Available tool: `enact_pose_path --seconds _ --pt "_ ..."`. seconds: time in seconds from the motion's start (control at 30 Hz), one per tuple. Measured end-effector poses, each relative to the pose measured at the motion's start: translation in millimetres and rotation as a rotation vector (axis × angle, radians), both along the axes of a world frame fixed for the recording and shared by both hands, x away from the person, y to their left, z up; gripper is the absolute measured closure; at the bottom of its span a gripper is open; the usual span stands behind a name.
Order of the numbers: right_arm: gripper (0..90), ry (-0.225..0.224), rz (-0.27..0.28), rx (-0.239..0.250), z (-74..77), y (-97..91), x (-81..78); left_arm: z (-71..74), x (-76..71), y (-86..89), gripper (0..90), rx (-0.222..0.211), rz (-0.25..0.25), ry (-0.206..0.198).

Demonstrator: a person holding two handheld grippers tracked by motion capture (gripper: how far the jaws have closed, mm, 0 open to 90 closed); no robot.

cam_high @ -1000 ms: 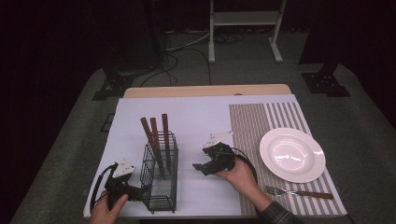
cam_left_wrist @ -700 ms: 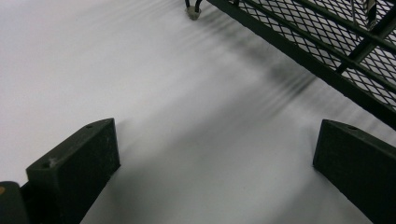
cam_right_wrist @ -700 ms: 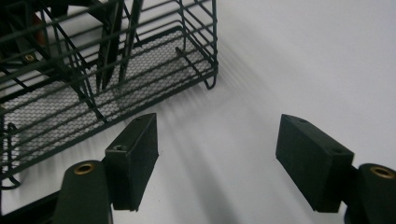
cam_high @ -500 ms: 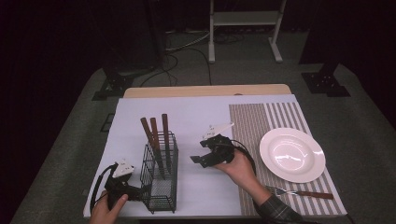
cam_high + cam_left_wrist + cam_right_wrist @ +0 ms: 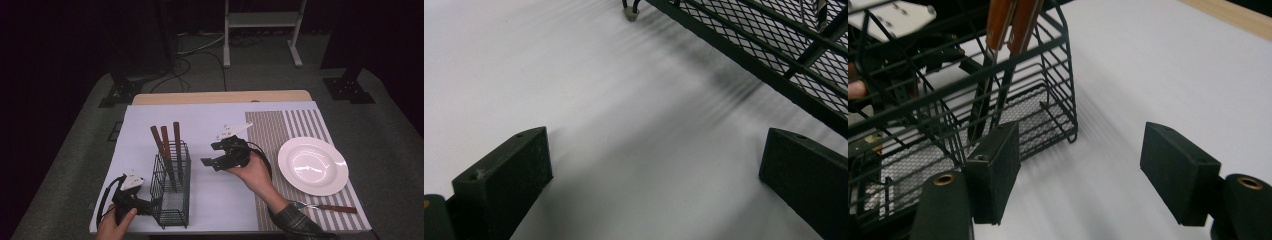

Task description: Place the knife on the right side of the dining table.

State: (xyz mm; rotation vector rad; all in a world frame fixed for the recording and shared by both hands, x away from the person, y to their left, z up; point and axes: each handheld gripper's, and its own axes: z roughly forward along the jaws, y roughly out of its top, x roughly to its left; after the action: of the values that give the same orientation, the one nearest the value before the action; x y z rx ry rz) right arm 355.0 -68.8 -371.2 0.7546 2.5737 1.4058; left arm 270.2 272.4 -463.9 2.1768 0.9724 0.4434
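A black wire basket [image 5: 171, 202] stands at the front left of the white table cover, with three wooden-handled utensils [image 5: 166, 145] upright in it. My right gripper [image 5: 210, 155] hovers just right of the basket and points at it. Its jaws stand open and have just been closing a little, with nothing between them. In the right gripper view the basket [image 5: 948, 105] and the wooden handles [image 5: 1013, 20] lie ahead of my right gripper [image 5: 1083, 150]. My left gripper [image 5: 149, 205] rests open against the basket's left side. In the left gripper view my left gripper [image 5: 654, 160] is over bare cover beside the mesh wall [image 5: 774, 45].
A white plate [image 5: 312, 165] lies on a striped placemat [image 5: 270, 130] at the right. A wooden-handled fork [image 5: 325, 206] lies at the mat's front edge. Behind the table, on the floor, are cables and stand legs.
My right gripper has risen off the table and drifted slightly away from me, still facing the basket. The left gripper and the basket have stayed put.
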Motion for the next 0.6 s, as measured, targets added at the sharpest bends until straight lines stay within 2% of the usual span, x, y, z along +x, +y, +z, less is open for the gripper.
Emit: enact_pose_path --seconds 0.43,0.6 --pt "31.8 -0.013 0.012 0.065 20.0 11.8 6.5 0.0 0.0 0.0 0.0 0.000 0.000 0.000" --pt "31.9 -0.014 0.017 0.106 29.0 18.3 13.1 0.0 0.0 0.0 0.0 0.000 0.000 0.000"
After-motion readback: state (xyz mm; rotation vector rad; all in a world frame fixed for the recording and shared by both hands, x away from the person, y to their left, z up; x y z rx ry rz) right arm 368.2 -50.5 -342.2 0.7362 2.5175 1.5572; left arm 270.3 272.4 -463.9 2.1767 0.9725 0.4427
